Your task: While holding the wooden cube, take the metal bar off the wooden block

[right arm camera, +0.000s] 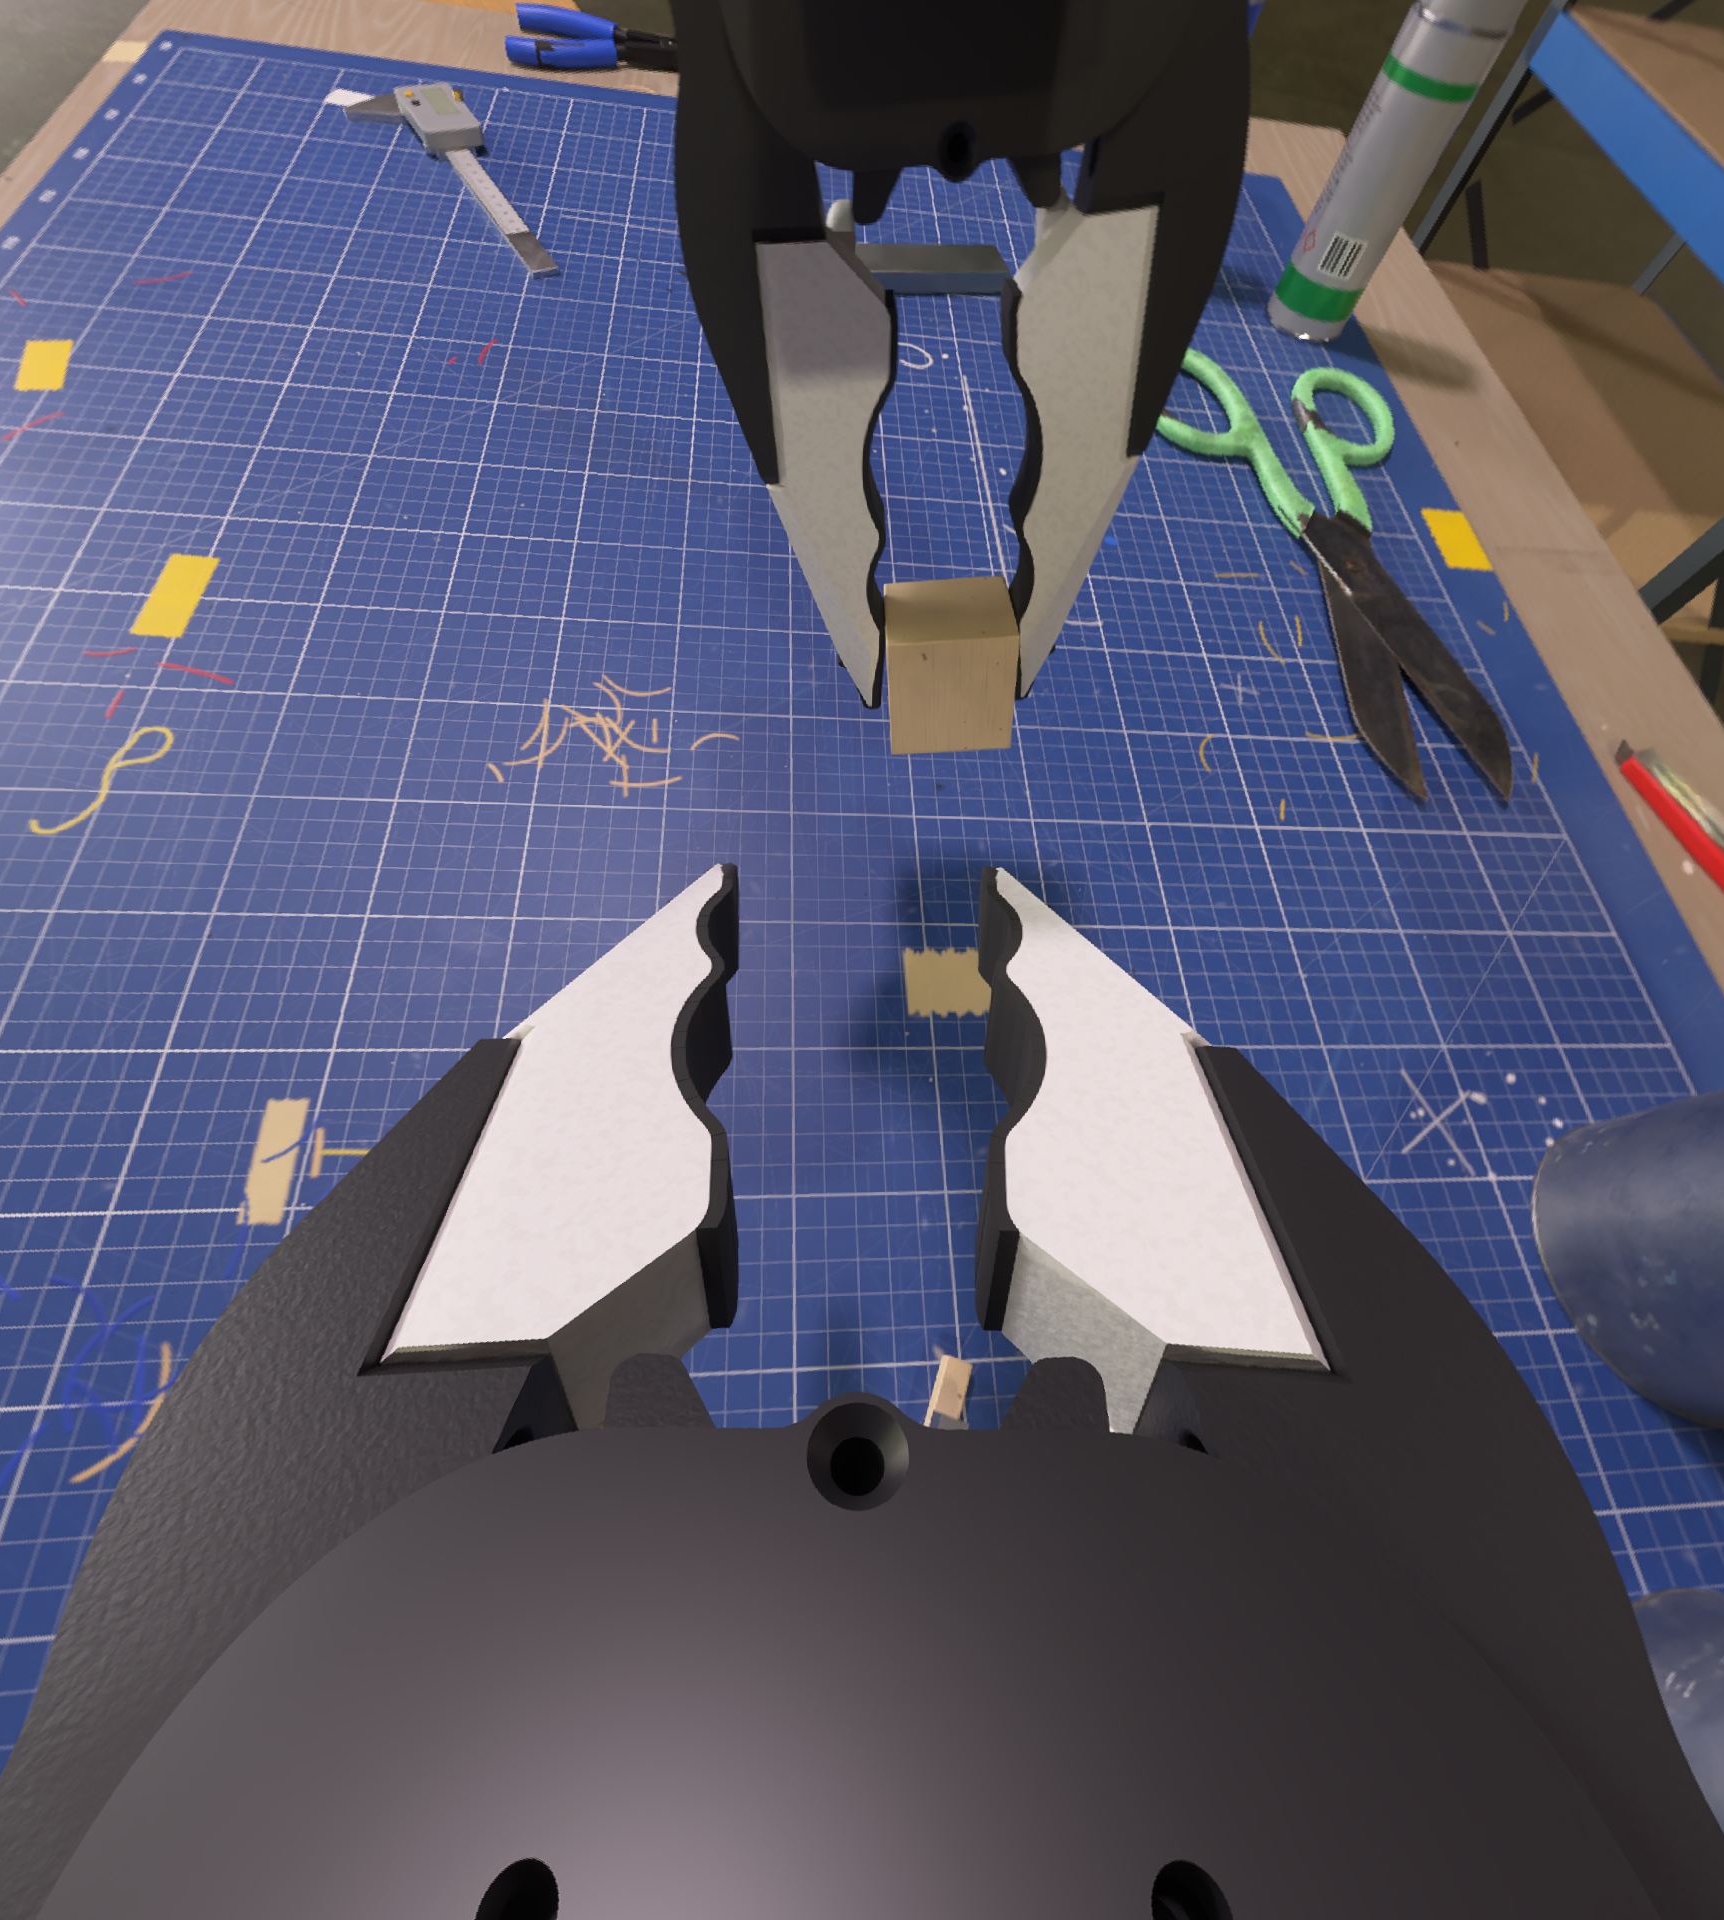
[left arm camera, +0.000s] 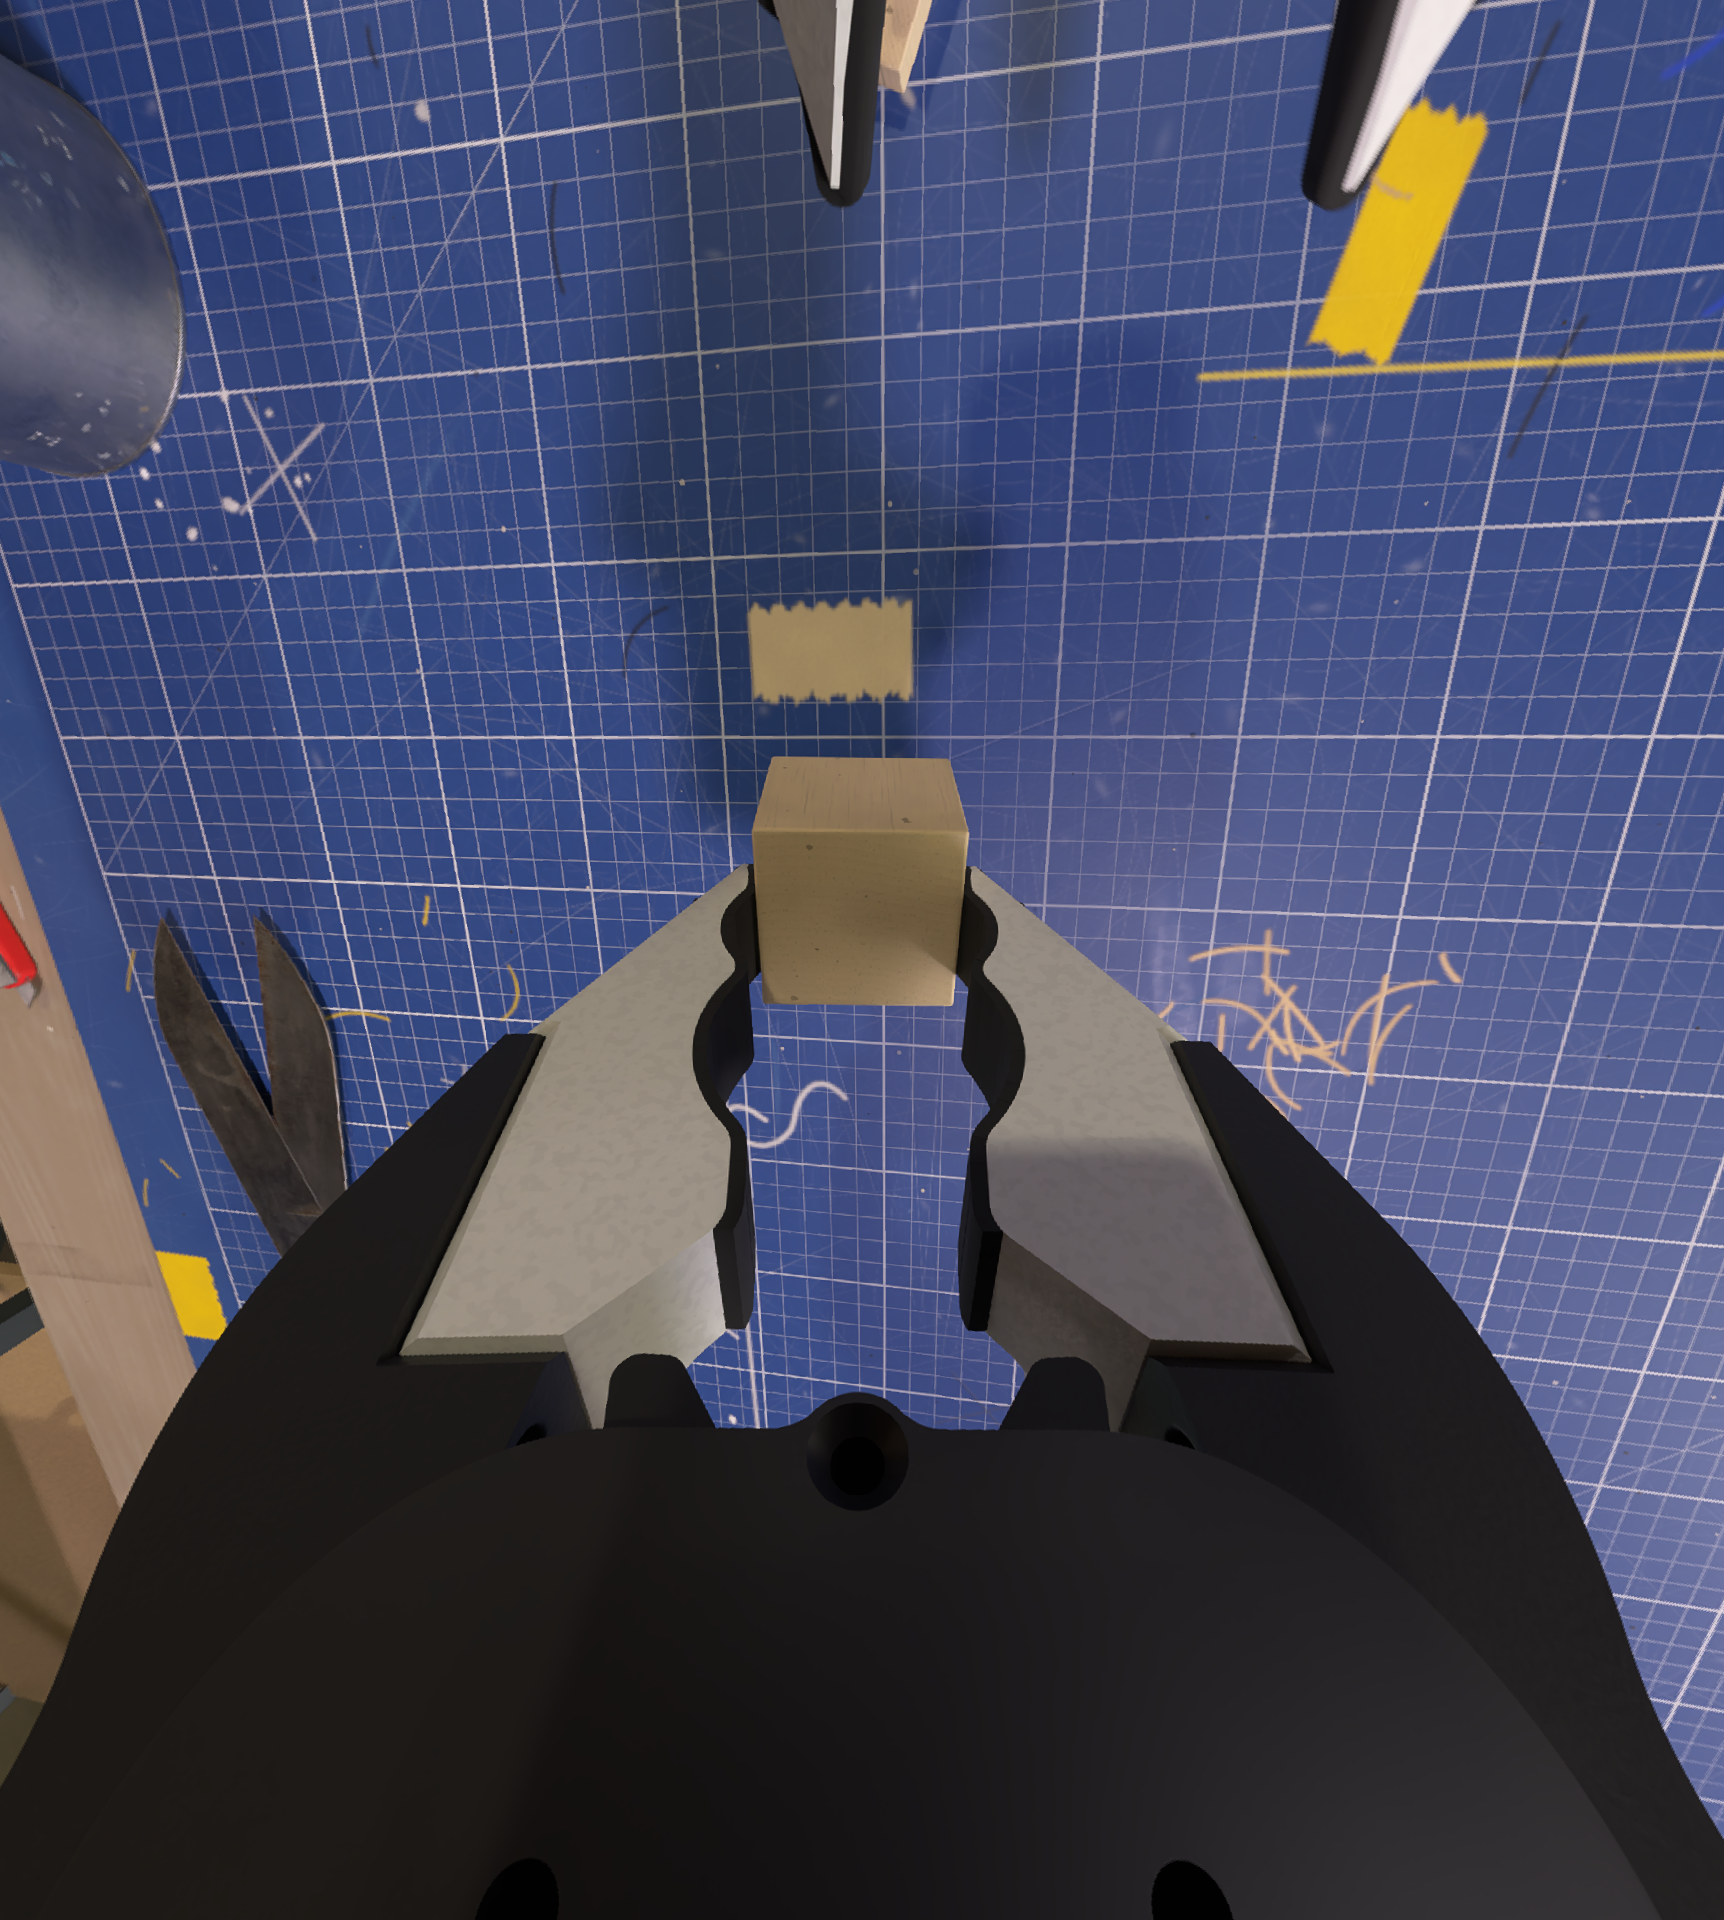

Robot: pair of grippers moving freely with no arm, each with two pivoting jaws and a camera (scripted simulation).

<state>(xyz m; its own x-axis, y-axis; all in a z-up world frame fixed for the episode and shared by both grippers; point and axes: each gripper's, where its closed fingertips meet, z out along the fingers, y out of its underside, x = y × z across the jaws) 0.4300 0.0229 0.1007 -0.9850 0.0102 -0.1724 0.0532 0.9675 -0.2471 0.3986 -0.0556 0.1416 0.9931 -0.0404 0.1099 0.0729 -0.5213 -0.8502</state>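
My left gripper (left arm camera: 858, 883) is shut on the pale wooden cube (left arm camera: 858, 914) and holds it clear above the blue cutting mat (left arm camera: 1253, 779). The right wrist view shows this gripper (right arm camera: 949, 691) and the cube (right arm camera: 946, 675) straight ahead, pointing down. My right gripper (right arm camera: 858, 894) is open and empty, and faces the cube. Its fingertips hang at the top of the left wrist view (left arm camera: 1083, 195). A grey metal bar (right arm camera: 931, 268) lies behind the left gripper, seen between its fingers. A sliver of pale wood (right arm camera: 946, 1387) shows under my right gripper, and also in the left wrist view (left arm camera: 905, 47).
Green-handled scissors (right arm camera: 1357, 540) and a red knife (right arm camera: 1720, 862) lie on the right side of the right wrist view, near the mat's edge. A blue-grey pipe (right arm camera: 1689, 1247) lies close on the right. A caliper (right arm camera: 453, 135), blue pliers (right arm camera: 577, 47) and a green-banded can (right arm camera: 1377, 177) stand far off.
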